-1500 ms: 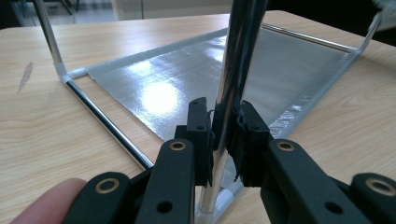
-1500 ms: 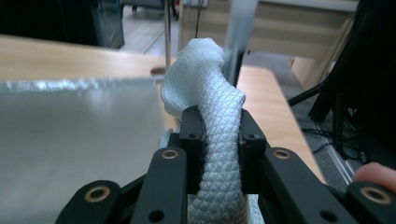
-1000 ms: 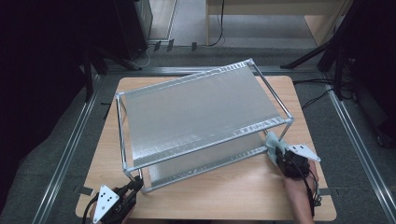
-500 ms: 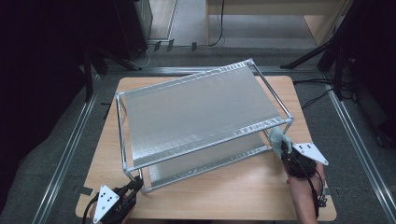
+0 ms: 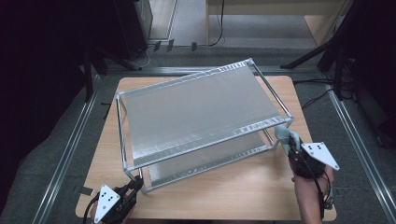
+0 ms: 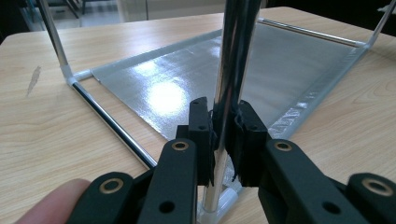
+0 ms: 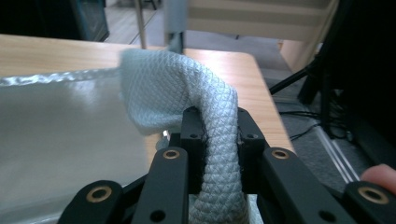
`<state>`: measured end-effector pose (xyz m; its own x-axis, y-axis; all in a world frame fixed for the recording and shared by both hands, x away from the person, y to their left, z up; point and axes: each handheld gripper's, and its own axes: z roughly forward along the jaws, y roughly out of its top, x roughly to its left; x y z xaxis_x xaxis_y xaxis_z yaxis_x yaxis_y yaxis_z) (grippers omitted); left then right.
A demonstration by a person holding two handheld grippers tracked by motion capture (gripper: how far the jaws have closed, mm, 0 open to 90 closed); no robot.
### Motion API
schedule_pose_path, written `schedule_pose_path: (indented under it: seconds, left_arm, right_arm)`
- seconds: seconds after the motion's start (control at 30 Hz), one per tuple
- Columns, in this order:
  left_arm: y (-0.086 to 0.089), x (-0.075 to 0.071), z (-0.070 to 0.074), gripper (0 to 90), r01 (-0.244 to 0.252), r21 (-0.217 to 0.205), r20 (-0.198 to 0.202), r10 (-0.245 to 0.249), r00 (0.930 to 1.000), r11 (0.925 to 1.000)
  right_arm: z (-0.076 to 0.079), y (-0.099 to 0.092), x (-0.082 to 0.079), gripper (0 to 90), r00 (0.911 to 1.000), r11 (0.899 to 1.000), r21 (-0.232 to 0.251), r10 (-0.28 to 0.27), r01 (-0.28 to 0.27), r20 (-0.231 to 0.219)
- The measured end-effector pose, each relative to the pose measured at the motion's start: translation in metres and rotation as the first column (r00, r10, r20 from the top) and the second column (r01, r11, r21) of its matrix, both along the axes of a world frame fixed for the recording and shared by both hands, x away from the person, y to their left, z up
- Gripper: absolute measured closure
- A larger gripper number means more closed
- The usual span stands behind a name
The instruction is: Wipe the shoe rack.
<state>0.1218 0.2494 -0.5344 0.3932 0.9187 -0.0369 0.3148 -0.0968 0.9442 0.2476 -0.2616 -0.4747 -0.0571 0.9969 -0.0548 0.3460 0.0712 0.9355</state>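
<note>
Your right tool (image 5: pixel 283 135), clenched on the cleaning cloth (image 7: pixel 187 88), has risen toward the rack's upper shelf (image 5: pixel 201 112), ready to wipe. Your left tool (image 6: pixel 224 135) grips the corner post (image 6: pixel 233 56), steadying the rack.

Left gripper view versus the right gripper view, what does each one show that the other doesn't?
The left gripper view has the left tongs shut on a chrome upright post of the rack, with its lower shelf behind. The right gripper view has the right tongs shut on a white woven cloth at the rack's edge. Both share the wooden table.
</note>
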Motion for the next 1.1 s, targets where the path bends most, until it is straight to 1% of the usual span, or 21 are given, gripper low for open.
schedule_pose_path:
  seconds: [0.1, 0.17, 0.2, 0.27, 0.3, 0.4, 0.47, 0.5, 0.53, 0.57, 0.6, 0.63, 0.77, 0.8, 0.87, 0.9, 0.97, 1.0, 1.03, 1.07, 1.1]
  left_arm:
    - [0.000, 0.000, 0.000, 80.5, 0.001, 0.001, -0.001, -0.001, 1.0000, 1.0000]
    - [0.000, 0.001, 0.000, 80.4, -0.003, -0.005, -0.002, 0.003, 1.0000, 1.0000]
    - [0.000, 0.001, 0.000, 80.4, -0.003, -0.009, -0.002, 0.003, 1.0000, 1.0000]
    - [0.001, 0.002, 0.000, 80.3, -0.002, -0.009, -0.002, 0.002, 1.0000, 1.0000]
    - [0.000, 0.001, 0.000, 80.4, -0.003, -0.008, -0.002, 0.003, 1.0000, 1.0000]
    - [0.001, 0.002, -0.001, 80.4, -0.002, -0.009, 0.000, 0.002, 1.0000, 1.0000]
    - [0.001, 0.002, -0.001, 80.4, -0.002, -0.010, 0.001, 0.002, 1.0000, 0.9999]
    - [0.001, 0.002, -0.001, 80.4, -0.003, -0.008, 0.003, 0.003, 1.0000, 1.0000]
    - [0.001, 0.003, -0.001, 80.4, -0.003, -0.008, 0.003, 0.003, 1.0000, 1.0000]
    - [0.001, 0.004, -0.001, 80.4, -0.001, -0.008, 0.003, 0.001, 1.0000, 1.0000]
    - [0.001, 0.004, -0.001, 80.4, -0.003, -0.010, 0.002, 0.003, 1.0000, 0.9999]
    - [0.002, 0.005, -0.001, 80.4, -0.005, -0.015, 0.000, 0.005, 1.0000, 0.9999]
    - [0.003, 0.008, -0.001, 80.4, 0.000, -0.019, -0.001, 0.000, 1.0000, 0.9998]
    - [0.002, 0.008, -0.001, 80.5, 0.002, -0.018, -0.001, -0.002, 1.0000, 0.9998]
    - [0.001, 0.009, -0.002, 80.5, 0.002, -0.019, 0.002, -0.002, 1.0000, 0.9998]
    - [0.000, 0.009, -0.002, 80.5, 0.003, -0.019, 0.003, -0.003, 1.0000, 0.9998]
    - [0.000, 0.009, -0.002, 80.5, 0.006, -0.016, 0.002, -0.005, 1.0000, 0.9999]
    - [0.000, 0.010, -0.001, 80.6, 0.007, -0.013, 0.002, -0.007, 1.0000, 0.9999]
    - [0.000, 0.010, -0.001, 80.5, 0.009, -0.012, 0.001, -0.009, 1.0000, 0.9999]
    - [-0.001, 0.010, -0.001, 80.5, 0.010, -0.015, 0.001, -0.010, 0.9999, 0.9998]
    - [-0.001, 0.010, -0.001, 80.6, 0.012, -0.013, 0.001, -0.012, 0.9999, 0.9998]
  right_arm:
    - [0.004, -0.008, -0.003, 78.4, 0.9992, 0.999, 0.017, -0.040, 0.040, 0.005]
    - [0.009, -0.013, -0.005, 78.4, 0.9981, 0.998, 0.041, -0.058, 0.057, 0.021]
    - [0.013, -0.016, -0.007, 78.4, 0.9975, 0.997, 0.055, -0.060, 0.058, 0.038]
    - [0.027, -0.016, -0.010, 78.4, 0.9947, 0.997, 0.072, -0.033, 0.026, 0.098]
    - [0.032, -0.015, -0.011, 78.4, 0.9929, 0.997, 0.073, -0.024, 0.016, 0.116]
    - [0.056, -0.001, -0.011, 78.4, 0.9794, 0.997, 0.064, 0.031, -0.045, 0.200]
    - [0.068, 0.012, -0.007, 78.3, 0.9699, 0.995, 0.052, 0.073, -0.088, 0.232]
    - [0.074, 0.020, -0.001, 78.3, 0.9660, 0.993, 0.033, 0.105, -0.116, 0.236]
    - [0.076, 0.024, 0.003, 78.3, 0.9648, 0.992, 0.016, 0.118, -0.125, 0.235]
    - [0.078, 0.030, 0.008, 78.2, 0.9677, 0.992, -0.007, 0.127, -0.128, 0.218]
    - [0.078, 0.034, 0.015, 78.2, 0.9719, 0.990, -0.016, 0.138, -0.138, 0.191]
    - [0.078, 0.037, 0.021, 78.1, 0.9759, 0.989, -0.011, 0.146, -0.146, 0.162]
    - [0.081, 0.045, 0.033, 77.8, 0.9785, 0.985, -0.014, 0.174, -0.173, 0.111]
    - [0.083, 0.047, 0.033, 77.6, 0.9769, 0.984, -0.012, 0.180, -0.180, 0.115]
    - [0.090, 0.049, 0.033, 77.6, 0.9703, 0.981, -0.011, 0.192, -0.192, 0.147]
    - [0.097, 0.050, 0.032, 77.8, 0.9635, 0.979, 0.009, 0.197, -0.202, 0.181]
    - [0.107, 0.054, 0.033, 78.0, 0.9435, 0.966, 0.058, 0.233, -0.253, 0.236]
    - [0.111, 0.057, 0.034, 78.1, 0.9357, 0.960, 0.067, 0.249, -0.273, 0.250]
    - [0.113, 0.062, 0.037, 78.0, 0.9343, 0.958, 0.060, 0.258, -0.280, 0.246]
    - [0.112, 0.066, 0.042, 77.9, 0.9396, 0.961, 0.029, 0.261, -0.274, 0.221]
    - [0.108, 0.071, 0.049, 77.2, 0.9482, 0.963, 0.004, 0.266, -0.271, 0.174]
